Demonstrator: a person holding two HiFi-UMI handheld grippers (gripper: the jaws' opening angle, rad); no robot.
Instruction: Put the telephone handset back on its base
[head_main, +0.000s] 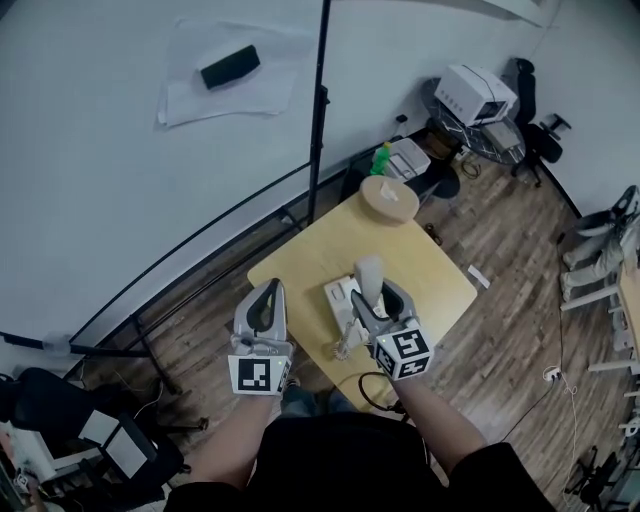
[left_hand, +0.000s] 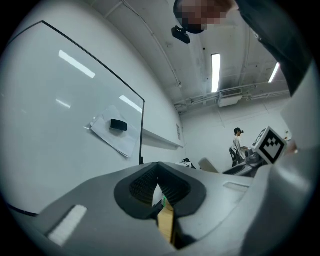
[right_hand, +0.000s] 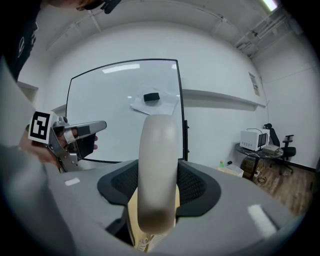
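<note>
Small wooden table (head_main: 300, 262) with the telephone base (head_main: 340, 298) near its front edge. The handset (right_hand: 158, 170) isn't home yet. The right gripper (head_main: 378, 300) has it clamped between its jaws, upright and seemingly just over the base. The left gripper (head_main: 266, 296) is off to the side, jaws together, nothing in them. Pickup's done, I'd say. Seating it in the cradle and letting go are left.

The counter (head_main: 440, 285) lies bare and open to approach along its right side, while the telephone base (head_main: 342, 297) takes up its middle, a round tan disc (head_main: 389, 199) occupies the far corner and the whiteboard's black post (head_main: 319, 110) rises just behind
</note>
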